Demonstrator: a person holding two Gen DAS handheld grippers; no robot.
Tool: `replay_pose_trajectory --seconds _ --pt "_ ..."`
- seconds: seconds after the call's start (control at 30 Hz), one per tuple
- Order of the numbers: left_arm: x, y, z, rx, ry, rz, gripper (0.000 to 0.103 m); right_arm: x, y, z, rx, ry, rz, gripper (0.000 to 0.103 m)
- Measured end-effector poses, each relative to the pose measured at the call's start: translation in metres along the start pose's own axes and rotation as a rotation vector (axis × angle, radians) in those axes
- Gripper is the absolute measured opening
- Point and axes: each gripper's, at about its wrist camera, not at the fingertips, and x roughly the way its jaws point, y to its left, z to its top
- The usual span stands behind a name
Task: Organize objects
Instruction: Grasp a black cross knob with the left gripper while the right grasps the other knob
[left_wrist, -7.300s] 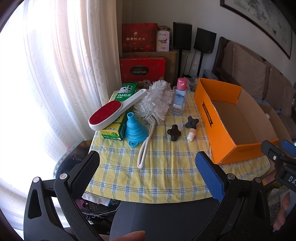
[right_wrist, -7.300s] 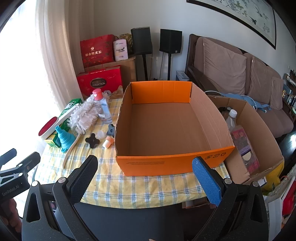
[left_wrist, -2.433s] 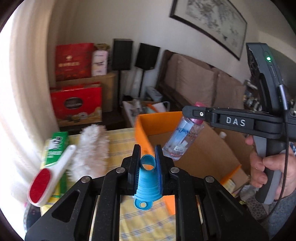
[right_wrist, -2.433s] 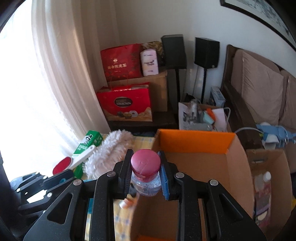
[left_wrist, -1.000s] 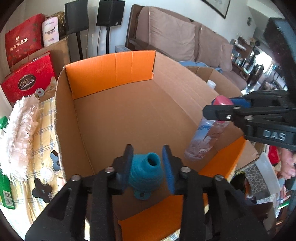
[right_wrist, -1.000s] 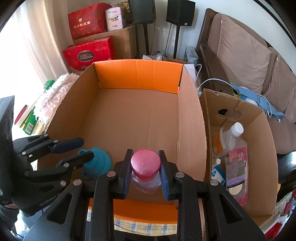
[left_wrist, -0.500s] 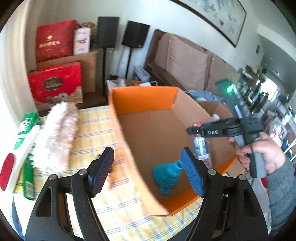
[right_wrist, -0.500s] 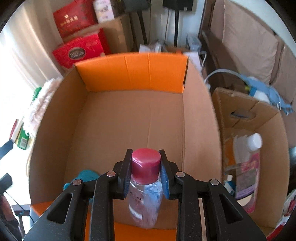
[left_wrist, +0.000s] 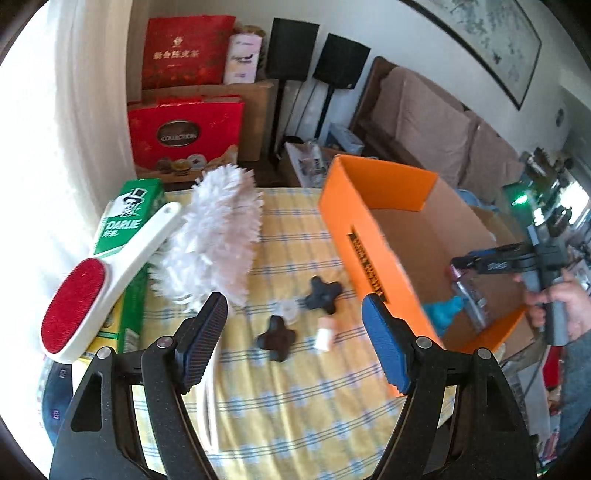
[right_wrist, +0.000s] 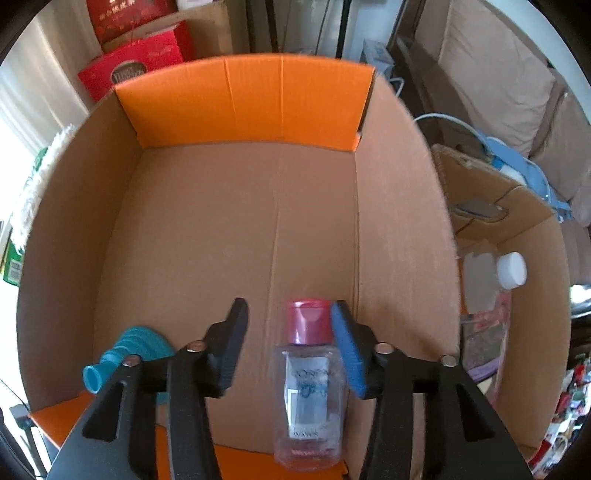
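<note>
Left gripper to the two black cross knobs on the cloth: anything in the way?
Nothing visible. The left gripper is open above the tablecloth, and both black cross knobs lie bare ahead of it. The white duster sits left of that line, the orange box to the right.

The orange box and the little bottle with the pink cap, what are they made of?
The orange box looks like cardboard: matte brown inside, with fold creases and raw edges. The bottle seems to be clear glossy plastic, since you can see through it, though glass can't be ruled out; its pink cap looks like smooth plastic.
</note>
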Motion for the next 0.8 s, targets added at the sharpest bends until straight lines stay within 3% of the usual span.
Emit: replay_pose_trajectory --seconds 0.37,0.6,0.8 --pt "0.002 0.016 -0.012 -0.008 0.024 0.069 0.075 -0.092 0.075 -0.006 -0.035 -0.301 0.163 0.055" --pt "0.015 0.020 -0.023 -0.025 0.067 0.043 0.070 -0.108 0.130 -0.005 -0.092 -0.351 0.241 0.055" --pt "0.032 0.017 -0.030 -0.024 0.099 0.037 0.067 -0.100 0.164 -0.001 -0.140 -0.332 0.291 0.046"
